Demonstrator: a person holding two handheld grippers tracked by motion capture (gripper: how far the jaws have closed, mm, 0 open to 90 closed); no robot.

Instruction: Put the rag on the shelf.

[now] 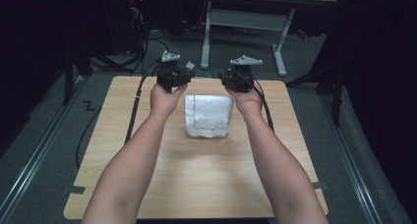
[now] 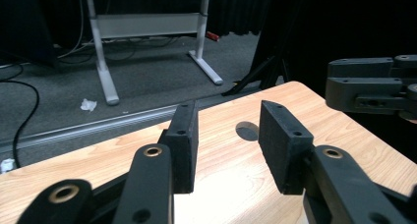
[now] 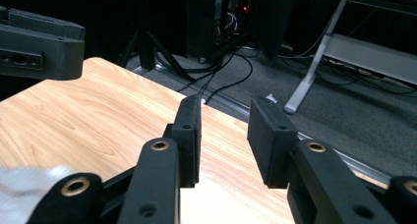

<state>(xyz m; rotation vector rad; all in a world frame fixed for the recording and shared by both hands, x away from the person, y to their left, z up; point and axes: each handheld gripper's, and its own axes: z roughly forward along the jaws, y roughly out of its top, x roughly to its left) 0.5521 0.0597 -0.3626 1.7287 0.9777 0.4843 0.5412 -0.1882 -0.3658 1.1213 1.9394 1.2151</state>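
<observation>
Both hand-held grippers, left [image 1: 173, 75] and right [image 1: 239, 77], hovered with jaws apart and empty beyond the folded cloth [image 1: 208, 116] on the worktop [image 1: 123, 150], seemingly poised to grasp its far corners.

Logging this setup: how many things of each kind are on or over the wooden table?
White folded cloth: 1
Hand-held tools: 2, the left tool and the right tool, both with jaws apart and empty
Total: 3

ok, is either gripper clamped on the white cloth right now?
No. In the high view both the left gripper and right gripper sit past the far edge of the white cloth, jaws apart and empty.
</observation>
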